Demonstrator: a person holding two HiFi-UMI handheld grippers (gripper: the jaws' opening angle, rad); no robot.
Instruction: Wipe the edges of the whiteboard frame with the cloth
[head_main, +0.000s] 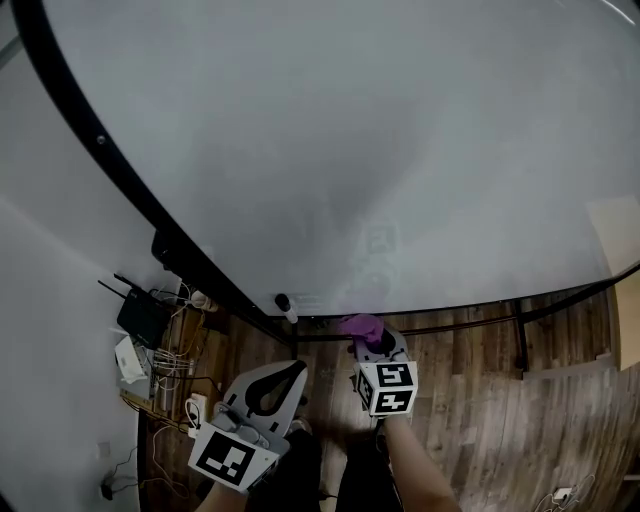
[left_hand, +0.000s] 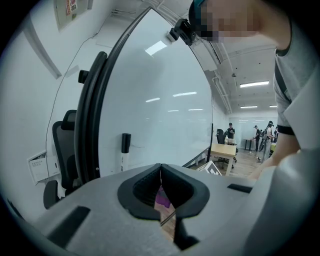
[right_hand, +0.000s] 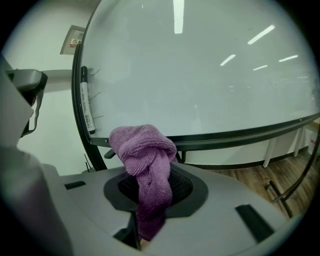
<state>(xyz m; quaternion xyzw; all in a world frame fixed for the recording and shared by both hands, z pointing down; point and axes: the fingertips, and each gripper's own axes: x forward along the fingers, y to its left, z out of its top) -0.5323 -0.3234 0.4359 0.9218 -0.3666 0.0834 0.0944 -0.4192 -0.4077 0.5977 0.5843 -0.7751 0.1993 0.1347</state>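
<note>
The right gripper (right_hand: 152, 186) pinches the purple cloth (right_hand: 144, 150), which bunches out at 12 o'clock, near the whiteboard frame (right_hand: 235, 136). The left gripper (left_hand: 161, 170) is pressed together.

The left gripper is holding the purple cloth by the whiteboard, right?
No. The right gripper holds the cloth by the whiteboard, as the right gripper view shows. The left gripper is shut and empty.

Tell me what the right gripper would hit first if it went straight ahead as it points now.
Probably the whiteboard's bottom frame edge, or the board surface just above it. The purple cloth clamped in the right gripper would touch first, since it sticks out past the jaws. Depth is unclear.
</note>
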